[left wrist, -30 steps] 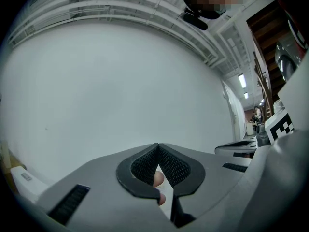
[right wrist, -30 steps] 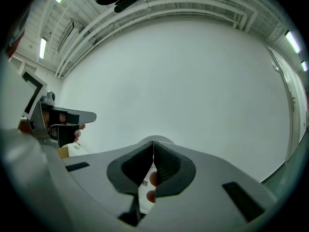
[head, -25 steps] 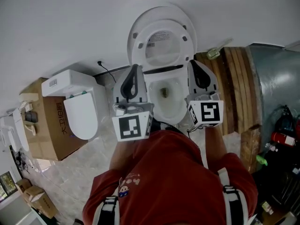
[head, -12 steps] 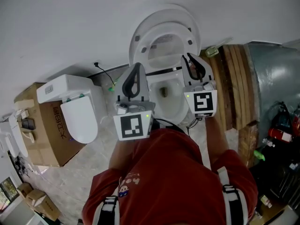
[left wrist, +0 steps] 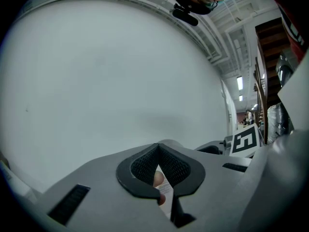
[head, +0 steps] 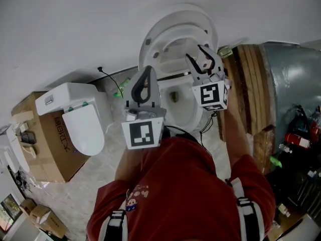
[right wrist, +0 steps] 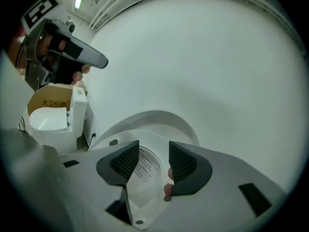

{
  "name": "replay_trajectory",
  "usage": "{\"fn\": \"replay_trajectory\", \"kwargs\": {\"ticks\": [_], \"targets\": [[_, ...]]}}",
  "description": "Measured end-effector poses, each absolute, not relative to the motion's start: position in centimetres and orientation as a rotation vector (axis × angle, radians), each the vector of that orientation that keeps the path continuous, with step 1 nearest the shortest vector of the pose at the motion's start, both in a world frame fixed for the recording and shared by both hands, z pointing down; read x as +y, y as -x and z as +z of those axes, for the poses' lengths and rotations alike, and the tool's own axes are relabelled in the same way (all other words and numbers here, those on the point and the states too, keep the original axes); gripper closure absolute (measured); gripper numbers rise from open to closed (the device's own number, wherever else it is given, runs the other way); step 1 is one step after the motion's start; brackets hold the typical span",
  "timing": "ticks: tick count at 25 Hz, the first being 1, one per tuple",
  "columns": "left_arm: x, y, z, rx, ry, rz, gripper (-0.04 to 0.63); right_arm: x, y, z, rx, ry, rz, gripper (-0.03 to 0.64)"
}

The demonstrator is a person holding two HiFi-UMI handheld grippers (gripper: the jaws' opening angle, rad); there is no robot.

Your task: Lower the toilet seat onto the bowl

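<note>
i look down over my own red shirt at a white toilet whose toilet seat (head: 149,48) stands raised, leaning back on the open lid (head: 175,11) against the pale wall (head: 75,29). its hinge sits low behind the bowl (head: 186,115) and its free end points up. the right claw (head: 194,53) is the nearer one: it is up at the right side of the seat ring, and its jaws have just been opening. they stand apart now. from its own view the ring and the label on the lid show through the gap, straight ahead, but the pads do not press on anything. the left claw (head: 146,72) is lower and to the left, beside the bowl's left edge, with its jaw tips closed together and holding nothing. i judge the seat must be caught near its upper rim and swung forward and down about the hinge. the floor (head: 100,179) is pale marbled tile. a second toilet (head: 83,124) rests on a cardboard box (head: 40,149) to the left, and wooden planks (head: 248,89) lean close on the right.
</note>
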State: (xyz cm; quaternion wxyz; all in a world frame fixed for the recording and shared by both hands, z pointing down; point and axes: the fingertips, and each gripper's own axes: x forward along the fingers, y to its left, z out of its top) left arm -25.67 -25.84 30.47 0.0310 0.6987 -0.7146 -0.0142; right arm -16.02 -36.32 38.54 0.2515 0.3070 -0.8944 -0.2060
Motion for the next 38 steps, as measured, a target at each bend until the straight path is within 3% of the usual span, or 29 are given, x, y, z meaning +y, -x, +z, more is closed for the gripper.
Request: {"fn": "replay_trajectory", "kwargs": {"ticks": [14,38], "targets": [[-26.5,27.0,31.5,-2.161,-2.151,-0.056,0.583,-42.6,19.0,44.0,-1.971,-0.601,-0.925,0.349],[-26.3,28.6,32.5,-2.116,-2.143,-0.075,0.583,-45.9,21.9,46.3,-1.756,-0.461,-1.076,0.341]]}}
